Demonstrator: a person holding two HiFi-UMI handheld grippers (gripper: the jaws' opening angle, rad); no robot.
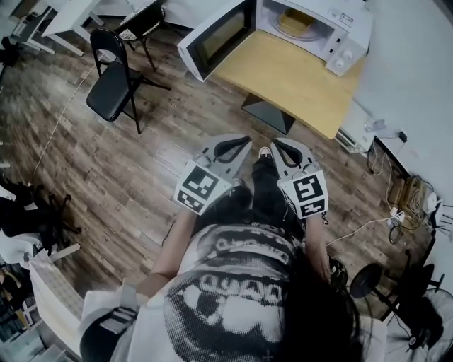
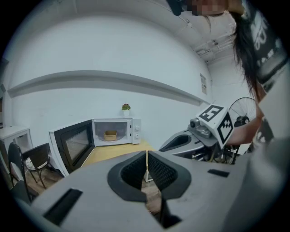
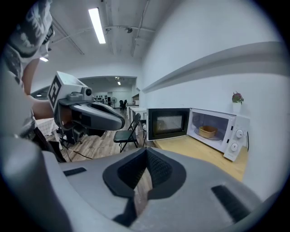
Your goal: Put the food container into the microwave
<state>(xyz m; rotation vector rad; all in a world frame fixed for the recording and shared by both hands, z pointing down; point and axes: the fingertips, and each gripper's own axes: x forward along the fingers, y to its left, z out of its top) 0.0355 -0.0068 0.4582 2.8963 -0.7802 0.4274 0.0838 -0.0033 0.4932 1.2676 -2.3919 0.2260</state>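
Note:
The tan food container (image 1: pixel 296 22) sits inside the white microwave (image 1: pixel 338 28), whose door (image 1: pixel 214 37) hangs wide open to the left. It also shows as a small tan tub (image 2: pixel 110 135) in the left gripper view and as the container (image 3: pixel 207 131) in the right gripper view. My left gripper (image 1: pixel 246 142) and right gripper (image 1: pixel 276 144) are held close to the person's body, well short of the wooden table (image 1: pixel 283 74). Both are shut with nothing between the jaws.
A black folding chair (image 1: pixel 113 74) stands on the wood floor left of the table. Cables and a power strip (image 1: pixel 393 212) lie by the right wall, with a fan (image 1: pixel 368 279) lower right. A small plant (image 2: pixel 125 108) tops the microwave.

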